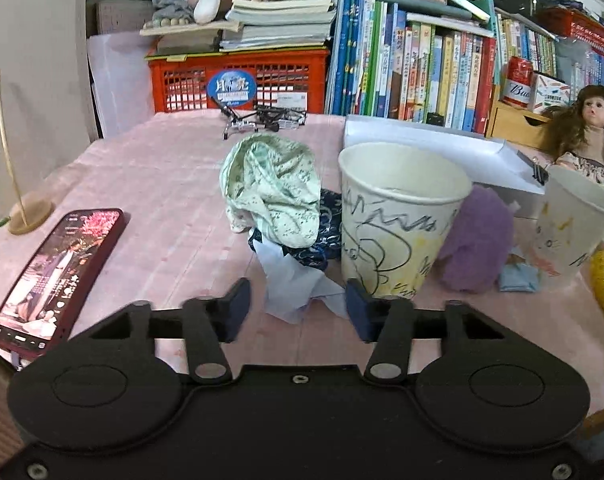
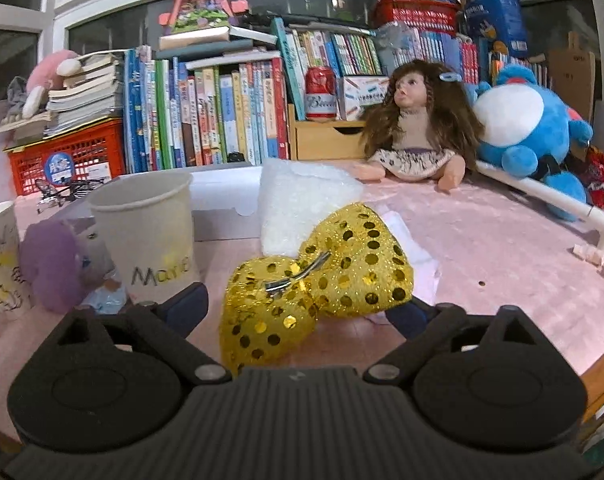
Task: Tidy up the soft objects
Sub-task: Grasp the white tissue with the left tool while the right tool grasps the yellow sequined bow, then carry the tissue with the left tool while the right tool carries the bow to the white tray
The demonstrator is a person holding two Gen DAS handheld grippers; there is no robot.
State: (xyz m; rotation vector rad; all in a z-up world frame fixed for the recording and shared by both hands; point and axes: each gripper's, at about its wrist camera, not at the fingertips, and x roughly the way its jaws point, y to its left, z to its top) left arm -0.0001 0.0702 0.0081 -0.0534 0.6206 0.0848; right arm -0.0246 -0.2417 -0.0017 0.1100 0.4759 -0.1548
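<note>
Background. A pink-covered table (image 2: 501, 240) runs to a far row of upright books (image 2: 222, 116). Far left, a red crate (image 1: 238, 80) carries stacked books (image 1: 278, 16); a wooden drawer box (image 2: 325, 140) stands right of the row. Behind, dark window panes (image 2: 18, 52) in white frames, apparently unlit outside.

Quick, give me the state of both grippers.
Left gripper: open, pale blue cloth between its fingers.
Right gripper: open around the gold bow.

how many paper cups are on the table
2. A scribbled paper cup stands right of the green cloth; a second paper cup stands past the purple pompom, near the gold bow. Others may be hidden.
</note>
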